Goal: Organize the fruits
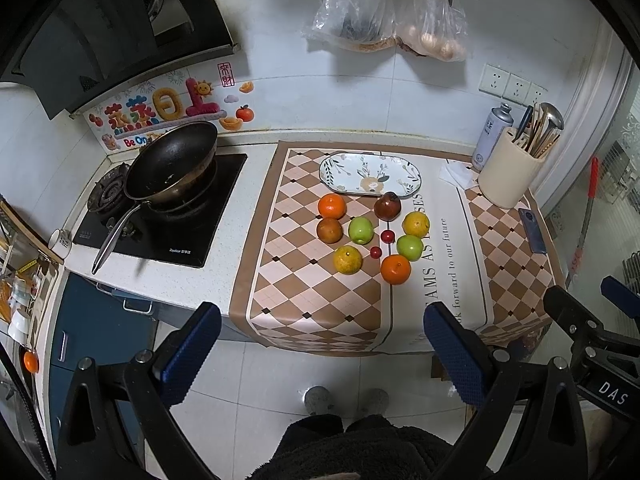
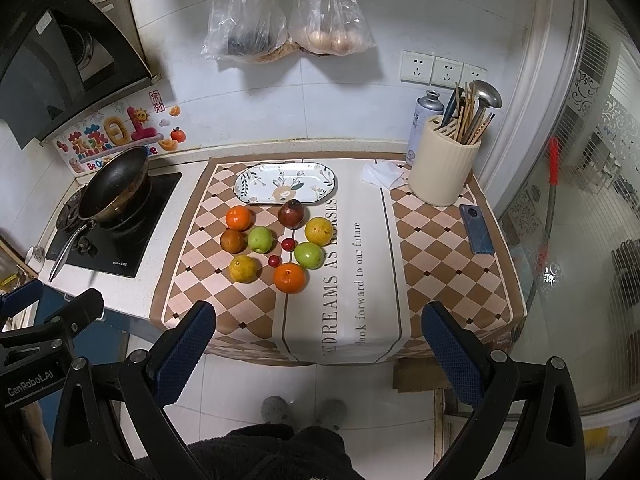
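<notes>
Orange, green, yellow and red fruits [image 2: 276, 242] clustered on desk [image 2: 440, 248] just before plate [image 2: 285, 183], ahead of both tools, nearer left tool [image 1: 322, 354]; right tool [image 2: 318, 352] likewise agape, empty.

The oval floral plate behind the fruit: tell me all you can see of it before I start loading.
The plate is a shallow oval dish, glossy and ceramic-looking, white with a dark rim line and printed leaves and flowers, one larger tan bloom near its front edge. It lies flat and empty on the checked mat, its long axis running left to right, near the wall. The dark red fruit sits at its front edge, possibly touching.
</notes>
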### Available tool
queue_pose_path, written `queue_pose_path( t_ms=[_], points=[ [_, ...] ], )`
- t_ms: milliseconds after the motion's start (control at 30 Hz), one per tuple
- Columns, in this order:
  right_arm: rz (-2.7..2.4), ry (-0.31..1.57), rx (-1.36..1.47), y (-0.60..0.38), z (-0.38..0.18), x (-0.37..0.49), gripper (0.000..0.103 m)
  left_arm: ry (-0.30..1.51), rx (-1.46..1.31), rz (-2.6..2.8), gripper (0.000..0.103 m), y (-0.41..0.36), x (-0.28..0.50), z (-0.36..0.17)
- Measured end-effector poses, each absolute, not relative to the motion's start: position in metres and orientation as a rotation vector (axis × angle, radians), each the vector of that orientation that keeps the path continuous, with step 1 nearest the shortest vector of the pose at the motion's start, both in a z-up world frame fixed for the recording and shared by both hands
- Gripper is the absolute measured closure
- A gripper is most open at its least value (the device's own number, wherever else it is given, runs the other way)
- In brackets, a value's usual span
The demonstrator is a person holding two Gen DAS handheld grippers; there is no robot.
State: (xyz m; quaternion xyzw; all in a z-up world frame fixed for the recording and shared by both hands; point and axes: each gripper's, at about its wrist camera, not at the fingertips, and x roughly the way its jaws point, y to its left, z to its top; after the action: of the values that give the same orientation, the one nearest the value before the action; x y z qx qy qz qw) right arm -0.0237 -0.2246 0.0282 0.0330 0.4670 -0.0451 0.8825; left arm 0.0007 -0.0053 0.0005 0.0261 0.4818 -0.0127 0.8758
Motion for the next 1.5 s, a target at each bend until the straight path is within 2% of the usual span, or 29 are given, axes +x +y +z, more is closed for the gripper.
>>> queue_pose_path(
  t_ms=[1500],
  points=[
    [-0.096,0.989,0.081,-0.225,0.018,-0.03,0.0,1.002,0.05,-0.029,0.0,-0.004,0.0,0.0]
  ],
)
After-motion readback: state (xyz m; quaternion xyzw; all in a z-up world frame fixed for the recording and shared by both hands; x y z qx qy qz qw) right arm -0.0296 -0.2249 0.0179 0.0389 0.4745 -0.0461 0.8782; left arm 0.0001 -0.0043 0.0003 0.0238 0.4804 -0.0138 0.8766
